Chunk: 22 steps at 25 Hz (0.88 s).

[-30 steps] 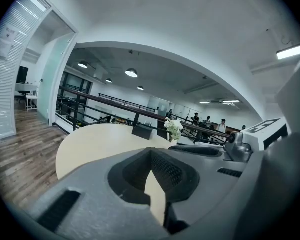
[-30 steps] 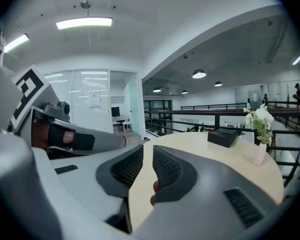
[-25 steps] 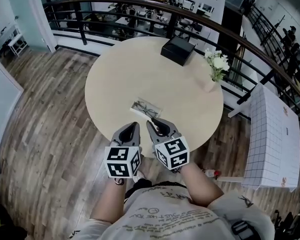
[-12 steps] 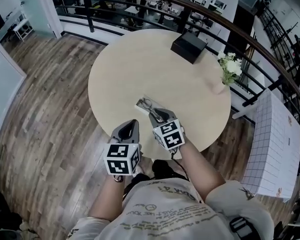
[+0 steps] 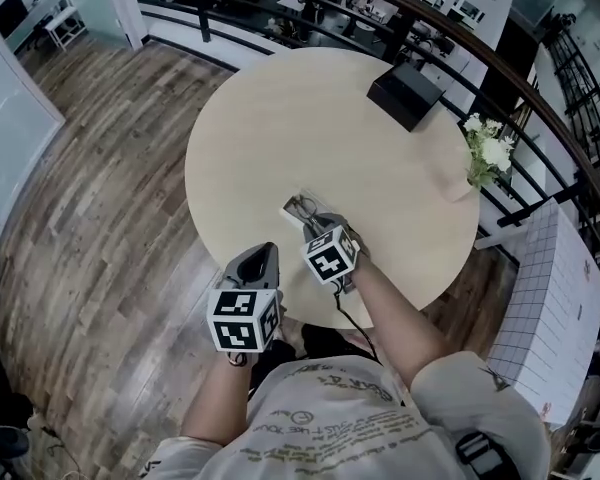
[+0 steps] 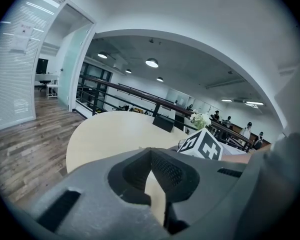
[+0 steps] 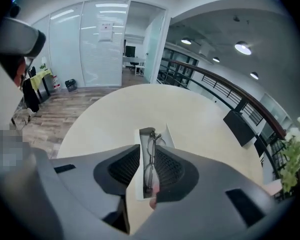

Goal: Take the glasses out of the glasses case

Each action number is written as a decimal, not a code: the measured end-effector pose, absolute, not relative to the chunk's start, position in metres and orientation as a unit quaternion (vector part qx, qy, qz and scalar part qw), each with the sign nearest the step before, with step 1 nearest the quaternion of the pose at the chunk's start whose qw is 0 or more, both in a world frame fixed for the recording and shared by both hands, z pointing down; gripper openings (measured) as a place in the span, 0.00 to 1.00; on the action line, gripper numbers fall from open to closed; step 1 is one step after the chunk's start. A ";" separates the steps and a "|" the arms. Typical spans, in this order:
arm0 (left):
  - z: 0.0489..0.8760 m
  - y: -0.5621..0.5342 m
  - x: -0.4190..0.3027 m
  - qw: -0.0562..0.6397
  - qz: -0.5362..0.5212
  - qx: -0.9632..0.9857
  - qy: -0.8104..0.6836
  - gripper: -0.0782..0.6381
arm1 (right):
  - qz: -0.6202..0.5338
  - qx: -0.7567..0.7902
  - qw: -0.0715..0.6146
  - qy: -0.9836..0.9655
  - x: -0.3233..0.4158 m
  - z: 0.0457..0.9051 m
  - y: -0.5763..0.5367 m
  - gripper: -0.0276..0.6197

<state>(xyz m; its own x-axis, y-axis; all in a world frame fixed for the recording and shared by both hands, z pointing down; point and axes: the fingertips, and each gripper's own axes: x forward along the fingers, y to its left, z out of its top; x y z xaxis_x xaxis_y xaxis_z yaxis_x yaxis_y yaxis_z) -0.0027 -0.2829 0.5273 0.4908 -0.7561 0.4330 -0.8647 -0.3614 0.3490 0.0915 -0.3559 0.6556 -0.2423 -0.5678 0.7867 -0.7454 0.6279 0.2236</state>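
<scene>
The glasses case (image 5: 296,205) lies open on the near part of the round beige table (image 5: 280,118). Thin-framed glasses (image 7: 150,156) rest inside the case (image 7: 167,134). My right gripper (image 5: 314,222) hovers over the case's near end. In the right gripper view its jaws (image 7: 149,153) stand narrowly open, one on each side of the glasses. My left gripper (image 5: 264,254) hangs just off the table's near edge. It is shut with nothing held (image 6: 151,155). Its view shows the right gripper's marker cube (image 6: 202,145).
A black box (image 5: 407,94) sits at the table's far side and a vase of white flowers (image 5: 488,150) stands at its right edge. A dark railing (image 5: 280,18) runs behind the table. A white gridded board (image 5: 550,308) stands to the right on the wooden floor.
My right gripper has moved forward from the table's edge to over the case. The left gripper has stayed in place. The head view has shifted, so the table sits higher and more to the right.
</scene>
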 end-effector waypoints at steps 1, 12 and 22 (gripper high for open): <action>0.531 -0.283 -0.003 0.276 0.101 0.817 -0.496 0.13 | 0.100 0.418 0.456 -0.779 0.092 0.661 -0.359 0.20; 0.551 -0.280 -0.020 0.294 0.102 0.795 -0.520 0.13 | 0.107 0.441 0.497 -0.740 0.102 0.696 -0.379 0.20; 0.550 -0.282 -0.027 0.296 0.107 0.792 -0.523 0.13 | 0.057 0.436 0.548 -0.712 0.104 0.715 -0.380 0.16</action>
